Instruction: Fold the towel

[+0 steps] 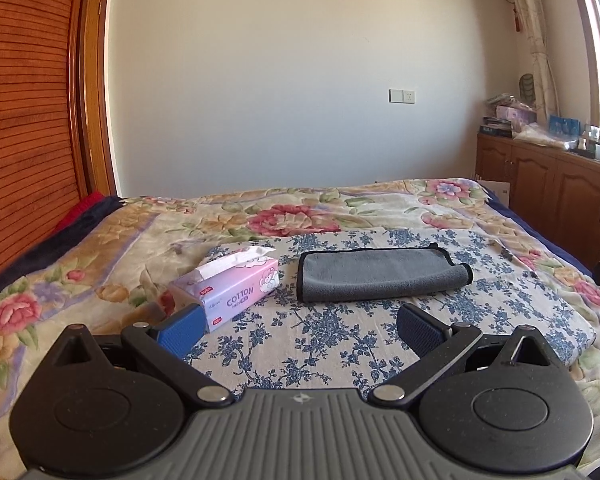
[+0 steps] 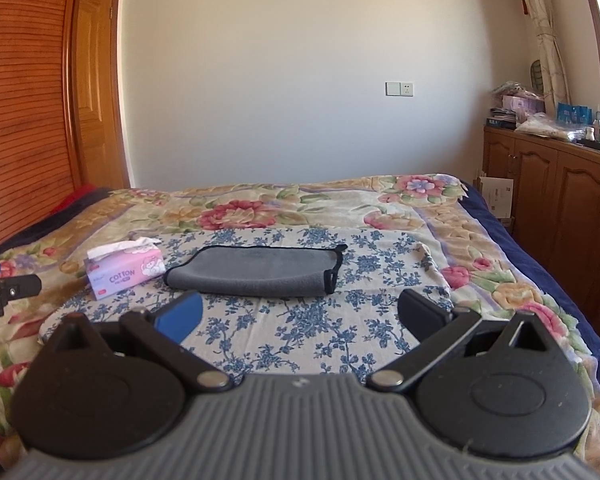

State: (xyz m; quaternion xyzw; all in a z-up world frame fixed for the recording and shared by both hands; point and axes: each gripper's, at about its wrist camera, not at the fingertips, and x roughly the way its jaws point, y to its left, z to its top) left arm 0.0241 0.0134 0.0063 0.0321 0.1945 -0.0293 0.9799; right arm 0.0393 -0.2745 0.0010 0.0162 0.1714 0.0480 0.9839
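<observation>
With both my left gripper (image 1: 300,330) and right gripper (image 2: 300,316) spread wide and empty, the gray towel (image 1: 384,274), soft, light and limp, lies mid-bed beside a tissue box (image 1: 230,284); I judge its black-trimmed corners the best hold.

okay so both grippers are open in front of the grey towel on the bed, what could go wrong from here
1. The grey towel lies on a loose blue floral cloth; a low pinch by the left gripper or right gripper may catch that cloth too.
2. The tissue pack sits close beside the towel's left edge, so a sweep there could knock it.
3. The towel already looks folded over, so a grip might take only its top layer.
</observation>
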